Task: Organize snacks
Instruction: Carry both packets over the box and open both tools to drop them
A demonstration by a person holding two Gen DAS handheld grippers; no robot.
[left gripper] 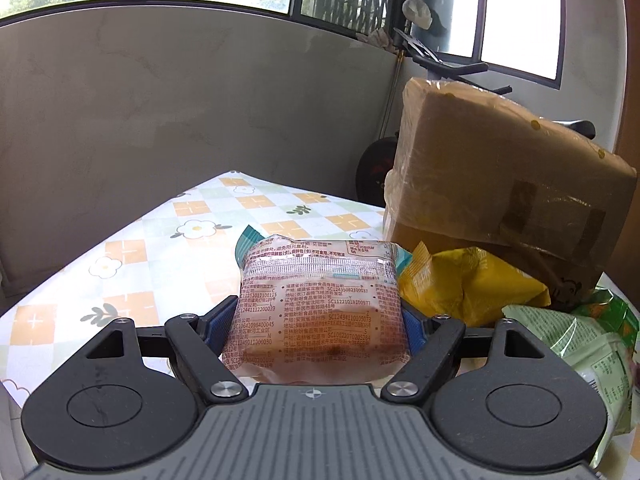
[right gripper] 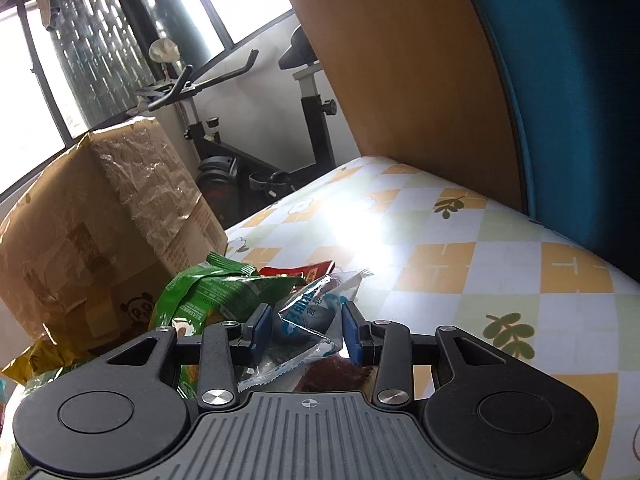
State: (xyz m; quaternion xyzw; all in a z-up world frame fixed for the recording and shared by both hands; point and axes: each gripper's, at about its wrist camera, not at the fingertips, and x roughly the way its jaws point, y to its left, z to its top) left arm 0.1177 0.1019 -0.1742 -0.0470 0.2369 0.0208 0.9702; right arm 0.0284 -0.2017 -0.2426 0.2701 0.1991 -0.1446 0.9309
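Note:
My left gripper is shut on a clear pink snack packet with red print, held above the table; its blue pads press both sides. Behind it lie a yellow snack bag and a pale green bag. My right gripper has its blue pads on either side of a small clear packet with blue print; the pads look slightly apart from it. A green snack bag and a red packet lie just beyond.
A taped cardboard box stands behind the snack pile, also in the right wrist view. The table has a checked floral cloth. A wooden and blue chair back stands at the right. An exercise bike is behind the table.

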